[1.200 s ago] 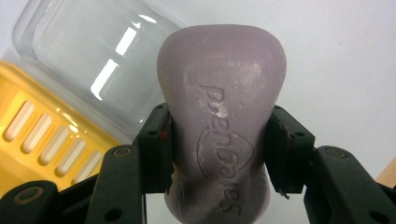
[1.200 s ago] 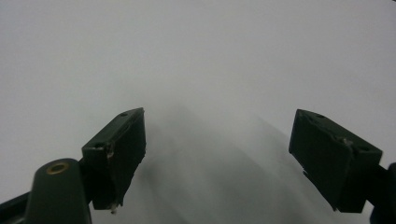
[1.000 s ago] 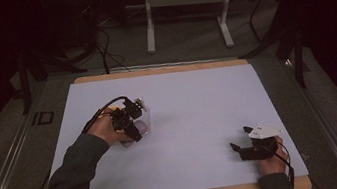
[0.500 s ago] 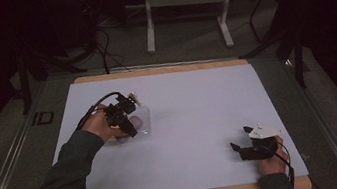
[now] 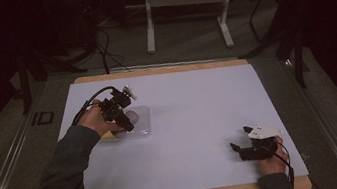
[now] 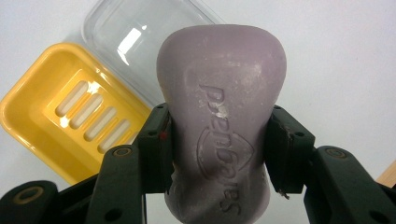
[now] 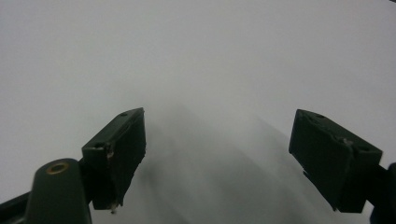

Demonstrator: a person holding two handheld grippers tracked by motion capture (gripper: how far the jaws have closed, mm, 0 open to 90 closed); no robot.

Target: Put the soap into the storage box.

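Purple soap bar (image 6: pixel 219 116) — long axis running straight out along the jaws, wider rounded end pointing away — is clamped by its narrow waist in the left gripper (image 6: pixel 218 154), above the yellow soap dish (image 6: pixel 60 112) and clear lid (image 6: pixel 135 42). Right gripper (image 7: pixel 219 158) — jaws wide, nothing between them — over the white table sheet (image 7: pixel 196 51).

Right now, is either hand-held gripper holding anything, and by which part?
The left hand-held gripper clamps the purple soap bar across its narrow waist. The right hand-held gripper holds nothing.

A matt, chalky lilac soap bar (image 6: pixel 219 116), a glossy yellow plastic dish (image 6: pixel 56 107), a clear shiny plastic lid (image 6: pixel 126 42), smooth white paper table cover (image 5: pixel 200 120).
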